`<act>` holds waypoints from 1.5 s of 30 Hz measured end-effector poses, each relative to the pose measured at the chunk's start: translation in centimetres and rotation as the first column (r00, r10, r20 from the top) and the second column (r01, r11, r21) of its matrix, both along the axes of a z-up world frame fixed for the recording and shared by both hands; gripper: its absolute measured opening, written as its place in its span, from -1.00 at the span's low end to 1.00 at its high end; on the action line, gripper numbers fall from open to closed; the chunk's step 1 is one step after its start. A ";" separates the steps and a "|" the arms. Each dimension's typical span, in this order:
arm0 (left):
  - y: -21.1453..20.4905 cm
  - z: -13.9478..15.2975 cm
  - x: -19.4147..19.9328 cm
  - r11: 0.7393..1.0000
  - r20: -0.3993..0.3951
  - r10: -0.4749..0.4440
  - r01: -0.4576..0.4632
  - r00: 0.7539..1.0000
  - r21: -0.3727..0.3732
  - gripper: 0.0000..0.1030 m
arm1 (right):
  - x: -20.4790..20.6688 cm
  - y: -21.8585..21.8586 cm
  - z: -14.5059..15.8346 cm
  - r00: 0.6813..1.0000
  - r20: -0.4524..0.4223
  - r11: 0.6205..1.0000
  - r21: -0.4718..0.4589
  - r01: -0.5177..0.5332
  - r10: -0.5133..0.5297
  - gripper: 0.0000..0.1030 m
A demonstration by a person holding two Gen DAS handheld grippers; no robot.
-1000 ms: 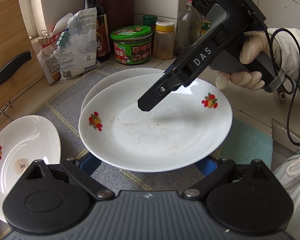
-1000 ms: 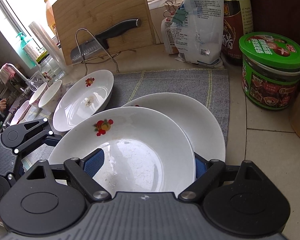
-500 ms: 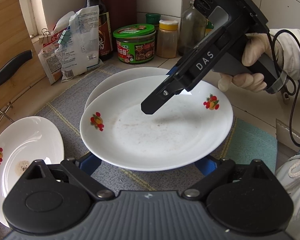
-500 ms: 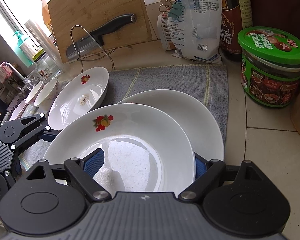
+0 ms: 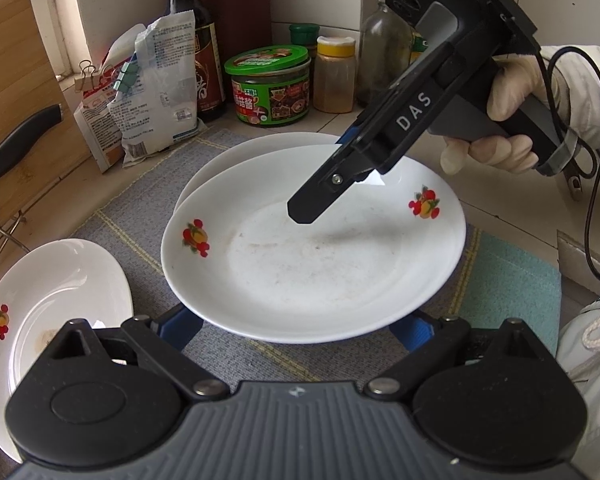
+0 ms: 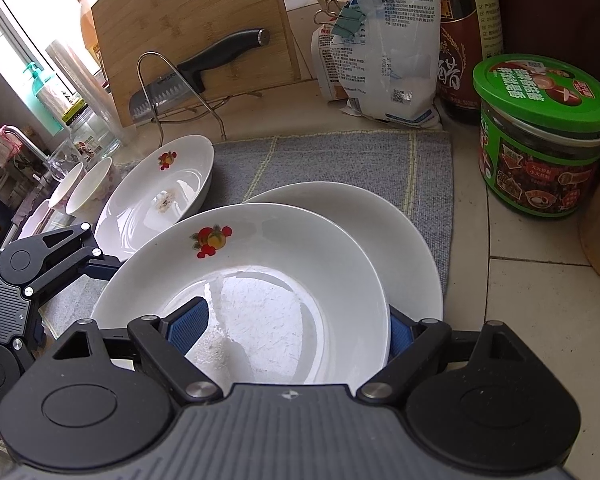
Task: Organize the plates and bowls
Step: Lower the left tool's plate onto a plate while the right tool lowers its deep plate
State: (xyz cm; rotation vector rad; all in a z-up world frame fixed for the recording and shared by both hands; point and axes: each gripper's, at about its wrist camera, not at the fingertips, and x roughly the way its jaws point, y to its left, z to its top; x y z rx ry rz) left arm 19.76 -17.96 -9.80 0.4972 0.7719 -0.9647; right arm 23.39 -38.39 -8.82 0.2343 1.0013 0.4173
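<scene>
A white plate with fruit decals (image 5: pixel 312 264) lies partly over a plain white plate (image 5: pixel 236 156) on a grey mat. My left gripper (image 5: pixel 296 328) is open, its two blue fingers spread wide under the plate's near rim. Whether the plate rests on them I cannot tell. My right gripper (image 6: pixel 294 326) is open too and straddles the opposite rim. One blue pad (image 6: pixel 188 324) hovers over the plate's inside; the other sits behind the rim, mostly hidden. A third decorated plate (image 6: pixel 168 184) lies at the left.
Two small bowls (image 6: pixel 88 184) stand past the third plate. A green-lidded jar (image 6: pixel 540 140), bottles and clipped bags (image 6: pixel 388 40) line the back. A knife (image 6: pixel 204 64) on a wire rack leans against a wooden board (image 6: pixel 188 20). A gloved hand (image 5: pixel 512 120) holds the right gripper.
</scene>
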 end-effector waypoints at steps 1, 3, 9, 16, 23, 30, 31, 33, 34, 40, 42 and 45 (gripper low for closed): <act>0.0 0.0 0.0 1.000 0.001 -0.002 0.002 1.000 0.001 0.90 | 0.0 0.0 0.0 1.000 -0.001 1.000 -0.001 0.001 -0.001 0.79; -0.1 -0.1 0.1 1.000 -0.001 -0.005 0.005 1.000 0.001 0.90 | -0.1 -0.1 0.1 1.000 -0.001 1.000 -0.001 0.003 -0.003 0.79; -0.2 -0.2 0.1 1.000 -0.002 -0.008 0.008 1.000 0.000 0.90 | -0.4 -0.3 0.3 1.000 0.002 1.000 0.001 0.008 -0.008 0.79; -0.2 -0.1 -0.1 1.000 0.001 -0.006 0.006 1.000 -0.003 0.90 | -0.7 -0.3 0.4 1.000 0.001 1.000 -0.008 0.012 -0.012 0.79; -0.1 -0.1 0.0 1.000 -0.007 -0.013 0.013 1.000 0.002 0.90 | -0.9 -0.3 0.6 1.000 -0.003 1.000 -0.018 0.010 -0.010 0.79; -0.1 0.1 0.0 1.000 0.000 -0.017 0.017 1.000 0.009 0.90 | -1.1 -0.3 0.9 1.000 -0.003 1.000 -0.024 0.007 -0.007 0.80; 0.0 0.1 0.0 1.000 0.002 -0.017 0.017 1.000 0.009 0.90 | -1.1 -0.3 0.9 1.000 -0.003 1.000 -0.024 0.006 -0.006 0.80; 0.1 0.2 -0.1 1.000 0.008 -0.018 0.018 1.000 0.009 0.90 | -1.1 -0.3 1.0 1.000 -0.005 1.000 -0.025 0.008 -0.008 0.80; 0.1 0.2 -0.1 1.000 0.010 -0.017 0.017 1.000 0.009 0.90 | -1.1 -0.3 1.0 1.000 -0.005 1.000 -0.025 0.009 -0.009 0.80; 0.2 0.3 -0.2 1.000 0.014 -0.021 0.021 1.000 0.009 0.90 | -1.4 -0.4 1.0 1.000 -0.008 1.000 -0.025 0.016 -0.016 0.81; 0.2 0.3 -0.2 1.000 0.013 -0.022 0.022 1.000 0.008 0.90 | -1.6 -0.3 0.9 1.000 -0.008 0.999 -0.029 0.016 -0.017 0.81; 0.2 0.3 -0.1 1.000 0.013 -0.024 0.024 1.000 0.007 0.90 | -1.7 -0.3 0.9 1.000 -0.011 0.999 -0.028 0.020 -0.021 0.81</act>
